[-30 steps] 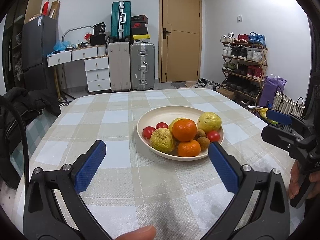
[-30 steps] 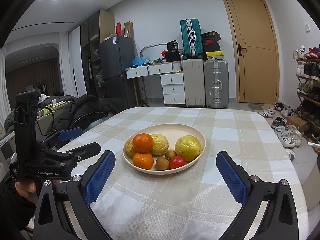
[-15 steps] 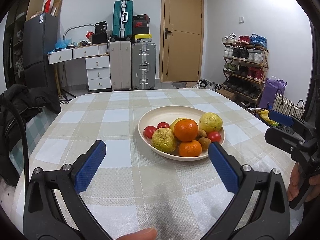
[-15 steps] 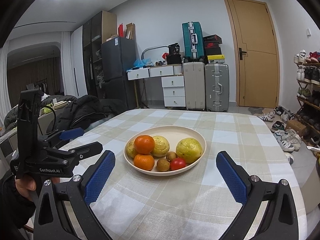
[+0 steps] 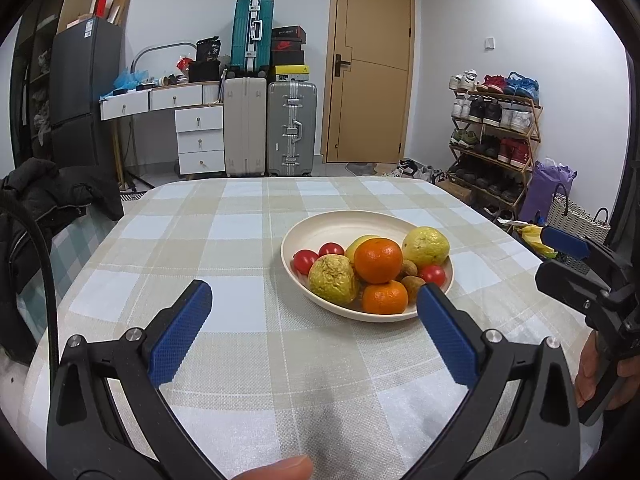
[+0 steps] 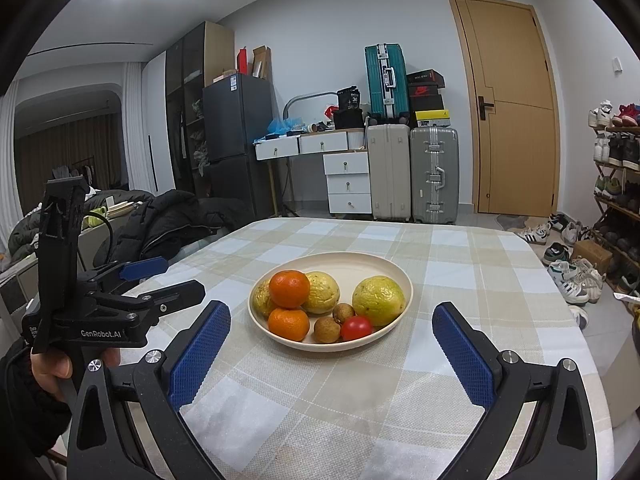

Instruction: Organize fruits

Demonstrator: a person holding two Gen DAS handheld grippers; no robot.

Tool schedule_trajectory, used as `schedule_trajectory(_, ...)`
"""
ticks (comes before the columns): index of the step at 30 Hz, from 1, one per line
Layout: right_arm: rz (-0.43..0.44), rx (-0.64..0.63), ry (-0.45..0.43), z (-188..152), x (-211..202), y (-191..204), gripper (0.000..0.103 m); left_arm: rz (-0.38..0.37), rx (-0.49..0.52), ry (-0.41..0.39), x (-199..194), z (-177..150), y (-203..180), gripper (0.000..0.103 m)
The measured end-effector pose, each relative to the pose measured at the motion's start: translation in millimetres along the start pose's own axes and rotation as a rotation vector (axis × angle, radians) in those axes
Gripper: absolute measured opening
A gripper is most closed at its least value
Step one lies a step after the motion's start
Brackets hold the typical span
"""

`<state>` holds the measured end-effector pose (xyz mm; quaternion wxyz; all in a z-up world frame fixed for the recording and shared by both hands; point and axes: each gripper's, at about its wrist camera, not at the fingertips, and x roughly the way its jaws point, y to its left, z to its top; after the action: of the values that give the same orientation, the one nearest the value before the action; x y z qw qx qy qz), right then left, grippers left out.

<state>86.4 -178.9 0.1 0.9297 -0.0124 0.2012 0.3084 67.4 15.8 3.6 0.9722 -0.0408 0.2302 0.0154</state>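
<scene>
A cream plate (image 5: 320,229) of fruits is set on the checked bench (image 5: 224,256). On it, one orange (image 5: 378,260) is stacked upon another orange (image 5: 385,298), flanked by yellow-green fruits and small red ones. Both the left hand-held gripper (image 5: 314,304) and right hand-held gripper (image 6: 332,328) are held wide open before the plate, nothing grasped.

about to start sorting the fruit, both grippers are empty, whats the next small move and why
Probably ease the right gripper forward and down toward the top orange. Both it and the left gripper are open and short of the plate, and that orange sits highest on the pile, unobstructed from above.
</scene>
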Motion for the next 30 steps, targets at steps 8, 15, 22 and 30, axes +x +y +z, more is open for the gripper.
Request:
schedule_trajectory(8,0.000,0.001,0.001,0.1,0.1,-0.1,0.103,0.000,0.001,-0.001,-0.5,0.0,0.0,0.102)
schedule_trajectory(15,0.000,0.001,0.001,0.2,-0.1,0.0,0.103,0.002,-0.002,0.001,1.2,-0.7,1.6,0.102)
schedule_trajectory(22,0.000,0.001,0.001,0.4,0.0,0.1,0.103,0.002,-0.001,0.000,0.9,-0.4,1.3,0.102)
schedule_trajectory(30,0.000,0.001,0.002,0.4,-0.1,0.1,0.103,0.002,-0.001,0.001,0.9,-0.3,1.4,0.102)
